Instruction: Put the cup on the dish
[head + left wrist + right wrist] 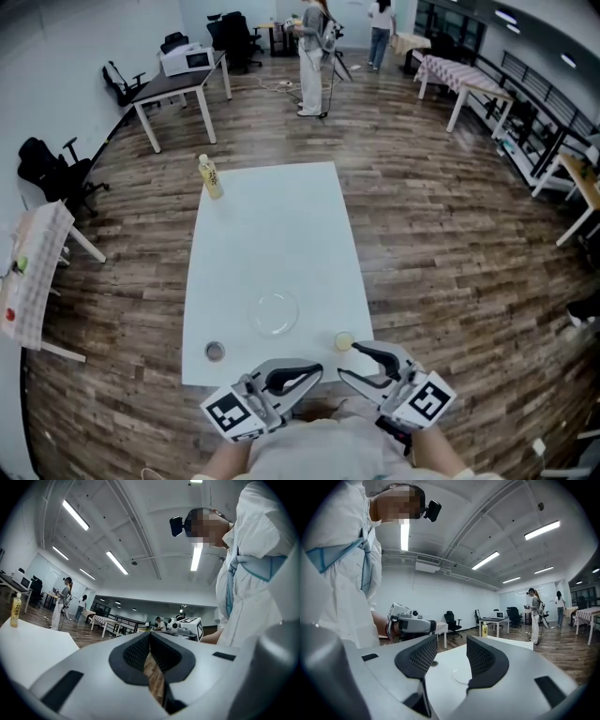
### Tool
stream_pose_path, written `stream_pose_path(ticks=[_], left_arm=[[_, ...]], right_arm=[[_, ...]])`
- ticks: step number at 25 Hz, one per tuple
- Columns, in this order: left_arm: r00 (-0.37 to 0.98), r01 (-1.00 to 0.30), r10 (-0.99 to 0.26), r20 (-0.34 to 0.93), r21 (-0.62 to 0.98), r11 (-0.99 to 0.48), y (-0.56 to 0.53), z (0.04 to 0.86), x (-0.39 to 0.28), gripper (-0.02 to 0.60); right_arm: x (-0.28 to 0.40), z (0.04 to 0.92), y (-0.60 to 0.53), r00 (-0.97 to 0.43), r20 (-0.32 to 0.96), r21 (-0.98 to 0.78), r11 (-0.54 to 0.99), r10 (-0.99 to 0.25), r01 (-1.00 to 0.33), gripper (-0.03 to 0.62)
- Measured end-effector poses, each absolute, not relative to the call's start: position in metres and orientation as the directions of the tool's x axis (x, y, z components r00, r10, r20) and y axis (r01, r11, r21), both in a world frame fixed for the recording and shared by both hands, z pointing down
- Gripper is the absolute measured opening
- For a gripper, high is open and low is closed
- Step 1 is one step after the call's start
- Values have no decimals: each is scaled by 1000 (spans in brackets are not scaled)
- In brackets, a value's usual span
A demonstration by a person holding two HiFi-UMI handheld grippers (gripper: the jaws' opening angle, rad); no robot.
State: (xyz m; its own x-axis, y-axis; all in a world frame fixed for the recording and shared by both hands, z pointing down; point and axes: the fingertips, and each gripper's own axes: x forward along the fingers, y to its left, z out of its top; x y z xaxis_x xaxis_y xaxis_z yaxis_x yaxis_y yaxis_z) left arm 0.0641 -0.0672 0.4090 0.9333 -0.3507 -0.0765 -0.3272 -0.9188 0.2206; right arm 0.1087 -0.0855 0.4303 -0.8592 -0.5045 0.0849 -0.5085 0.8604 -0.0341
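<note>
A small pale yellow cup [344,340] stands on the white table [272,234] near its front right corner. A clear glass dish [275,313] lies to its left; in the right gripper view the dish [458,675] shows between the jaws, further off. My right gripper [348,362] hovers at the table's front edge just behind the cup, and it is open [450,651] with nothing between its pads. The cup does not show in the right gripper view. My left gripper [317,372] is held beside it, pointing right, jaws shut [150,639] and empty.
A yellow drink bottle [210,176] stands at the table's far left corner. A small dark round lid-like thing [215,352] lies near the front left corner. Desks, office chairs and two standing people [312,56] are far behind the table on the wooden floor.
</note>
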Motion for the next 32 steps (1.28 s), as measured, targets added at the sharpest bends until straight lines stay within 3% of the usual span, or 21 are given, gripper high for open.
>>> stream_pose_path(ticks=[17, 32], left_arm=[[930, -347, -365, -42, 233, -909, -57, 413, 61, 5], [914, -389, -406, -7, 270, -881, -54, 429, 72, 5]], right_arm=[[121, 489, -102, -855, 185, -31, 867, -484, -497, 268], [123, 556, -118, -871, 275, 15, 908, -407, -419, 275]])
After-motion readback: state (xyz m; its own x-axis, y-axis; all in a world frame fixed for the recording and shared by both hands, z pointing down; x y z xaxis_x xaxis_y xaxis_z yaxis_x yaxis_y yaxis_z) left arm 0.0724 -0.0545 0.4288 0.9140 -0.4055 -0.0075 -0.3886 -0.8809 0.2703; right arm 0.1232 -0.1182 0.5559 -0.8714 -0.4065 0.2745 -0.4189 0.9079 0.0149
